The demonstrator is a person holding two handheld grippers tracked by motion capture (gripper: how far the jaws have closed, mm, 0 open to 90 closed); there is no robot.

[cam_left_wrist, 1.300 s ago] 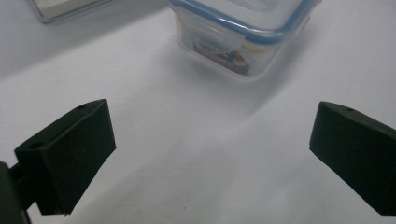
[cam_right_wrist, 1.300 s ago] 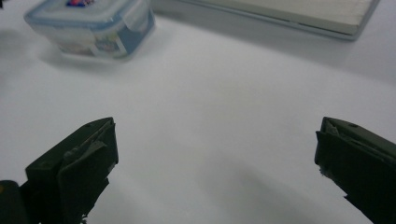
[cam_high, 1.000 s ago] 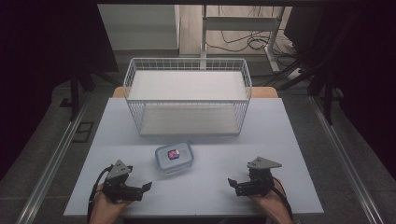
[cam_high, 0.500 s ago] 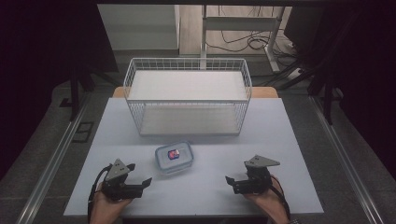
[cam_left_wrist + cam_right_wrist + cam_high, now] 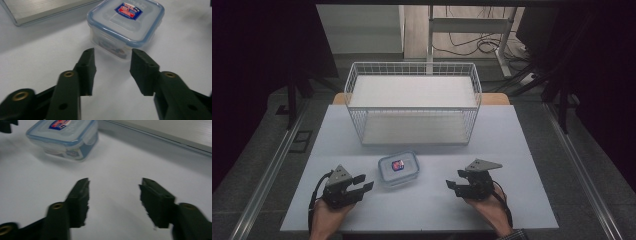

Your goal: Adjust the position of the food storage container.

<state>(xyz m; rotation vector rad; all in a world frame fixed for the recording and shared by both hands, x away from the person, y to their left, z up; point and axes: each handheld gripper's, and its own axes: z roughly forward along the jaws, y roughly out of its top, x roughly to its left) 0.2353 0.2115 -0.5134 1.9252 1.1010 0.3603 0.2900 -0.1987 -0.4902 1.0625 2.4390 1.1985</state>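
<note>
Black plastic jaws, left gripper (image 5: 112, 62): spread wide, nothing between them, aimed at the near corner of the container and close to it; a stance that reads as lining up for a grasp.
Black plastic jaws, right gripper (image 5: 113, 195): likewise parted and empty, pointed past the container's side, which lies well apart up and to the left in the right gripper view.
Clear plastic food container (image 5: 398, 168): square, blue-rimmed snap lid shut, red-and-blue label on top. Stands on the table between the two grippers, just in front of the basket; probably set there so both tools reach it.
White wire basket (image 5: 413, 102): large, rectangular, open-topped, behind the container; a likely destination.
Table (image 5: 522, 150): pale matt white-grey top, otherwise bare.
Surroundings: dark room, grey floor, metal rails at both sides, cables (image 5: 472, 45) on the floor behind.
</note>
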